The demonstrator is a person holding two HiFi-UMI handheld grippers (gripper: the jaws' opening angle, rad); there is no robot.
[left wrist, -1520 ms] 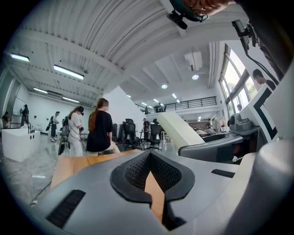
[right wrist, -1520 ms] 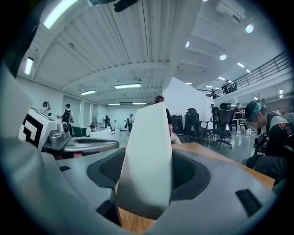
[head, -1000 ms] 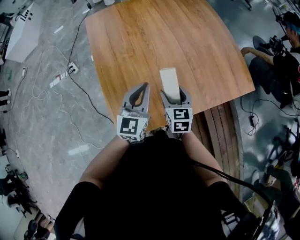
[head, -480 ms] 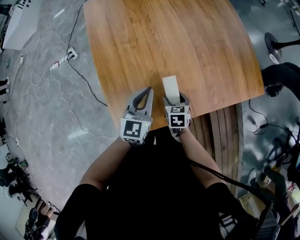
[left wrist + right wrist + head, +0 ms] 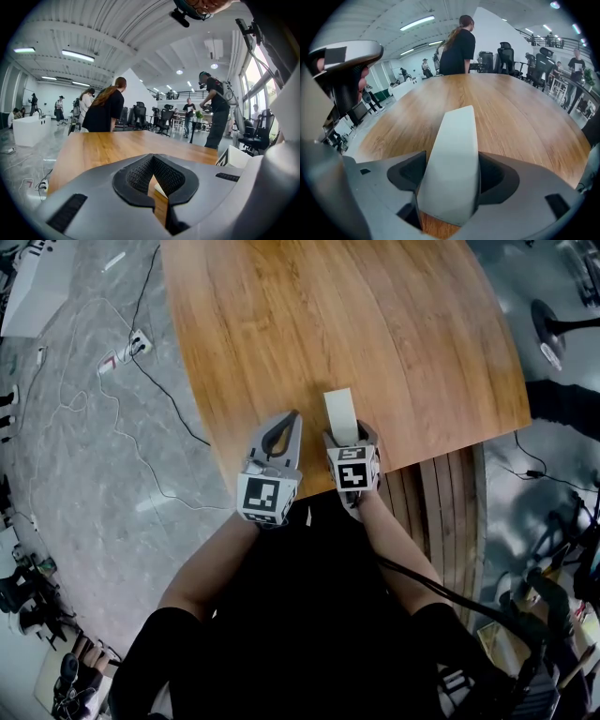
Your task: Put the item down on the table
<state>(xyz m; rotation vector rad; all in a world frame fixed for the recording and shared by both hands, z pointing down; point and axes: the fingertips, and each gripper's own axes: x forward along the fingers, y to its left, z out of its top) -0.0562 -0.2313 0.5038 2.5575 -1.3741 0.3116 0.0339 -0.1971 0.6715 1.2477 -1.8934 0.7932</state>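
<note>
White block (image 5: 339, 413) sits clamped between the right gripper (image 5: 349, 434) jaws, sticking out forward past the tips. It's over the near edge of the wooden table (image 5: 328, 315); can't tell if it touches the surface. Left gripper (image 5: 284, 430) is just beside it, jaws closed together, nothing in them. Both are at the table's near edge.

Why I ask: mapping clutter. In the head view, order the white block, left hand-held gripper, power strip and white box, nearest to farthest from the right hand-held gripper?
1. white block, clamped in the right hand-held gripper
2. left hand-held gripper, just to its left
3. power strip, floor, left
4. white box, top-left corner
</note>
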